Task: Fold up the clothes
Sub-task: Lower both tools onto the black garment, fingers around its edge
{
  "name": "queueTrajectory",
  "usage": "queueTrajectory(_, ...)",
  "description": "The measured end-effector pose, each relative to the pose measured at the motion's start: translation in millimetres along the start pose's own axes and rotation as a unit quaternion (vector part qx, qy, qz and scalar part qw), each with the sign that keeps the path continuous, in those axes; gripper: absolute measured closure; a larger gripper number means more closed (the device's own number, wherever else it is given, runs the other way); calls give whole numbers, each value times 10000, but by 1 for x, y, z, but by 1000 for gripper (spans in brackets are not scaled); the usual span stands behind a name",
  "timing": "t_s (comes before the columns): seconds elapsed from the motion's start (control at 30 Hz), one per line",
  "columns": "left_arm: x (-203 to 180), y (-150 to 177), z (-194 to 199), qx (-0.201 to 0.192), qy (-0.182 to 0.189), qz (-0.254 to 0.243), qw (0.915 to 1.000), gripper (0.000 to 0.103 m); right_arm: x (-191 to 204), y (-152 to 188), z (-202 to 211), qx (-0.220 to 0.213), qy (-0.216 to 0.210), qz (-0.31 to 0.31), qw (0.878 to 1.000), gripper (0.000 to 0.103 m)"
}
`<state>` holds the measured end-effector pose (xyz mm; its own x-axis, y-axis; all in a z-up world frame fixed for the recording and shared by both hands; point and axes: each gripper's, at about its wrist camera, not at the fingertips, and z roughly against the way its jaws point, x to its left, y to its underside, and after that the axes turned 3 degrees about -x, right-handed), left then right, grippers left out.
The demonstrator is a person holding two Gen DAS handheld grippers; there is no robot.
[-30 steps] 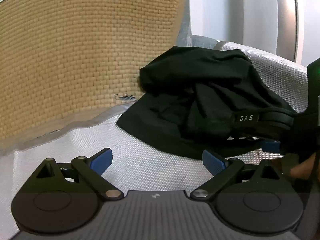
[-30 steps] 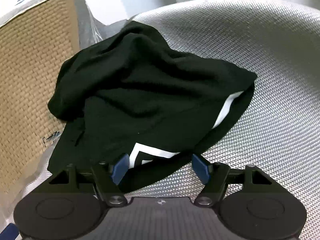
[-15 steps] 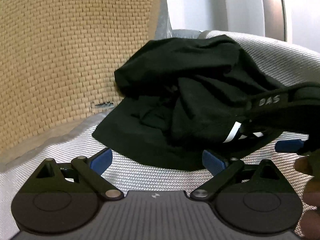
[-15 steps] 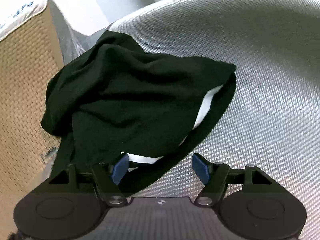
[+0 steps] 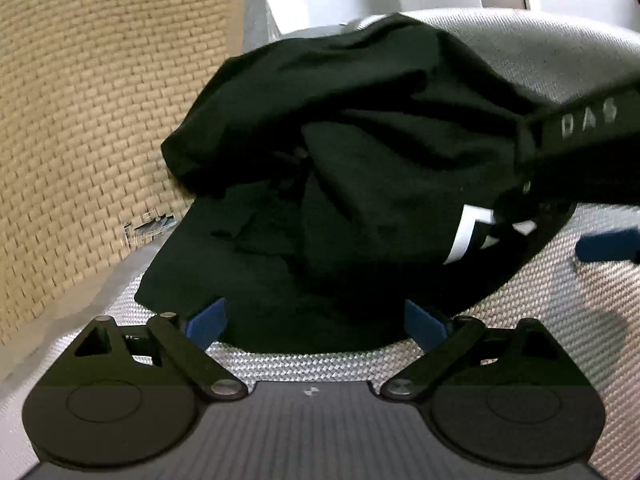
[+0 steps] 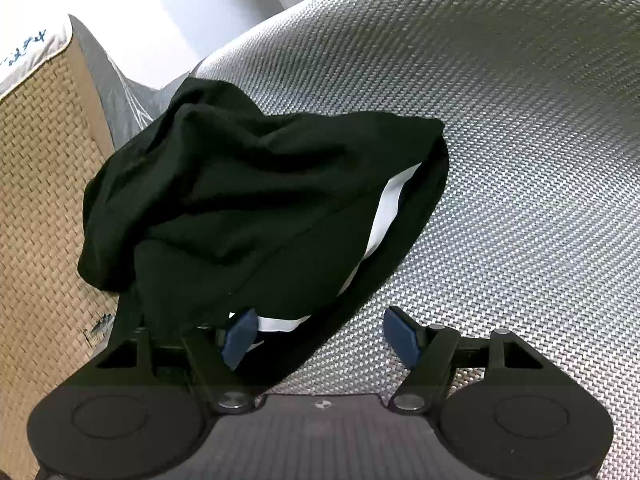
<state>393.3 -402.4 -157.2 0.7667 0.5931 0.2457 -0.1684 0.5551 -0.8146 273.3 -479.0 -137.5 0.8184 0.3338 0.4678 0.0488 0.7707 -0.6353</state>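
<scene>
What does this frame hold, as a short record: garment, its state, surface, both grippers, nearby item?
garment: black garment with white stripe
state: crumpled heap, not yet folded
surface: grey woven fabric surface
left gripper: open, fingers at the heap's near edge, nothing gripped
right gripper: open, low at the heap's edge with cloth between the fingers, not closed on it
nearby: tan woven basket, beside the heap on its left
</scene>
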Motion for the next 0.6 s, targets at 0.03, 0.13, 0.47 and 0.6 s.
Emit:
queueTrajectory(0.03,0,0,0,-30,-12,6,10000,14,0,0,1,-30,13,-6,10000,29)
queueTrajectory(0.13,-7,-3,-5,-128,-9,-94,9999,17,2,0,4,-113,55,24,9999,29)
queueTrajectory(0.47,-33,-16,-28,-475,-49,-715,9963,37,-4,-4,2,-84,30,-225,9997,29)
queueTrajectory(0.6,-28,-17,-32,-516,-101,-623,9967,37,-3,-4,2,-105,28,-187,9998,29)
